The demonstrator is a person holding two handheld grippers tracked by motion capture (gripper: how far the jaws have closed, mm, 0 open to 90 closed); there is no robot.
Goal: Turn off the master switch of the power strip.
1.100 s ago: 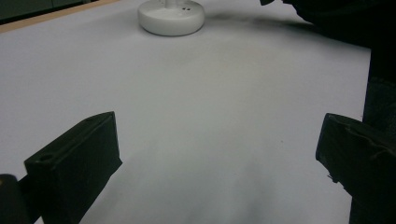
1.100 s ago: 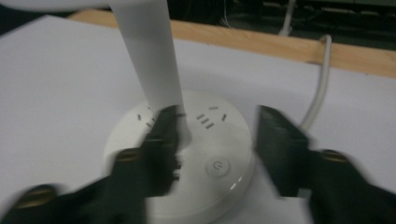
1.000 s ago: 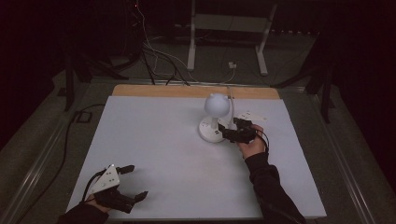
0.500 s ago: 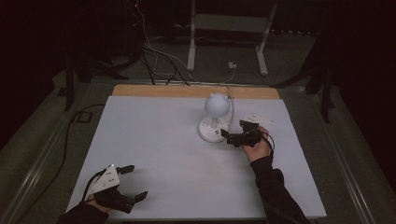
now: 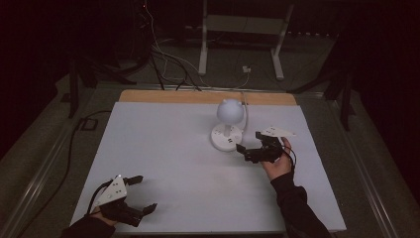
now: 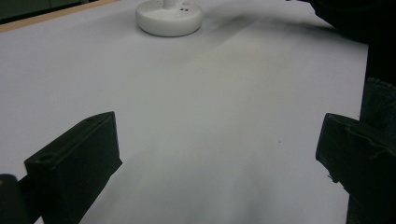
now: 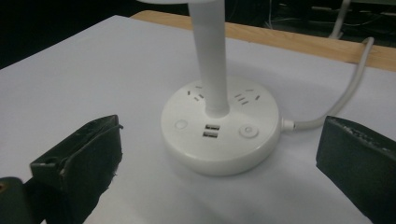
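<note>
A white desk lamp stands at the far right of the table, with a round head (image 5: 230, 110) on a stem above a disc base (image 5: 227, 138). In the right gripper view the base (image 7: 261, 116) shows sockets, two USB ports and two round buttons, and a white cord (image 7: 345, 93) leaves it to the right. My right gripper (image 5: 249, 142) hovers just right of the base. Its jaws have just been opening and stand wide (image 7: 219, 144) with nothing between them. My left gripper (image 5: 145, 193) rests open at the near left corner, its jaws (image 6: 219, 154) apart over bare table.
The white tabletop (image 5: 173, 148) has a wooden strip (image 5: 163, 96) along its far edge. Cables and a white stand's legs (image 5: 203, 59) lie on the dark floor beyond. A dark sleeve (image 6: 378, 102) shows at the right of the left gripper view.
My right gripper has drawn back from the lamp base, to the right and toward the near edge, and its jaws have opened wider. The left gripper has stayed still.
</note>
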